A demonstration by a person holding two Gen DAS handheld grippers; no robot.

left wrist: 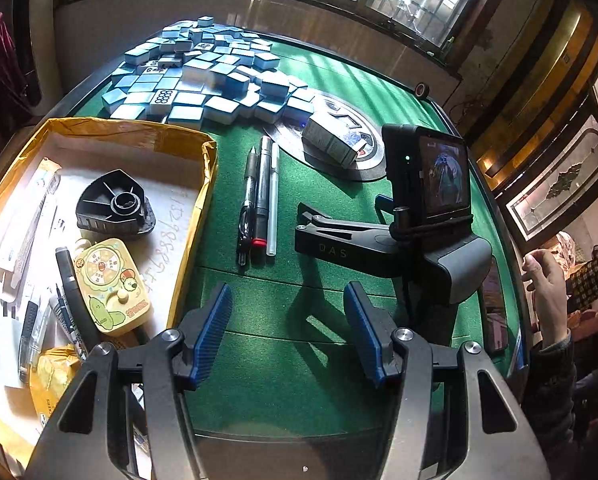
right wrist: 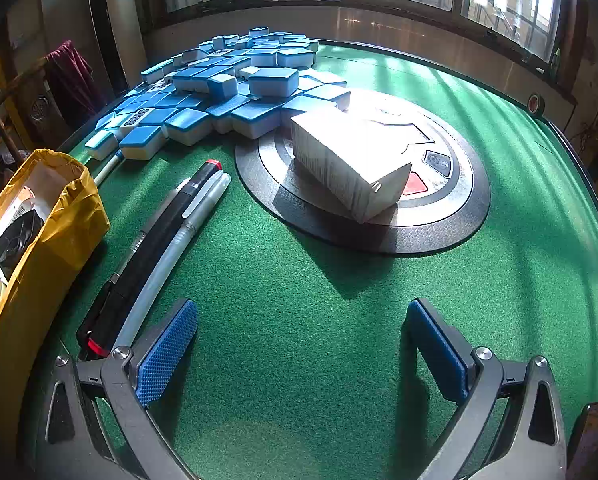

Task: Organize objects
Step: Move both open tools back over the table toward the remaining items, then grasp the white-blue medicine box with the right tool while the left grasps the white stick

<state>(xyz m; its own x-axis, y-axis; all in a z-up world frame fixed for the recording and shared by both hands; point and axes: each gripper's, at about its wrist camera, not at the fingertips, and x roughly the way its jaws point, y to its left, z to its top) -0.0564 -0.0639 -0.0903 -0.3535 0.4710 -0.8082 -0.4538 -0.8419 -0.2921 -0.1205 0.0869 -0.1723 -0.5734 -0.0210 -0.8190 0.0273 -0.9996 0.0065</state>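
Three pens (left wrist: 259,204) lie side by side on the green felt table (left wrist: 299,360), just right of a yellow-lined cardboard box (left wrist: 203,208). They also show in the right wrist view (right wrist: 155,256). A small white carton (left wrist: 331,142) lies on the round centre plate (right wrist: 439,236); it also shows in the right wrist view (right wrist: 351,168). My left gripper (left wrist: 289,332) is open and empty above the felt, near the pens. My right gripper (right wrist: 303,352) is open and empty; it rests on the table (left wrist: 379,240), unheld.
The box holds a black plastic part (left wrist: 113,204), a yellow toy (left wrist: 113,284), pens and papers. A heap of blue-backed mahjong tiles (left wrist: 203,76) covers the far left. A bare hand (left wrist: 547,292) hovers at the right edge. A tape roll (left wrist: 422,90) sits on the far rim.
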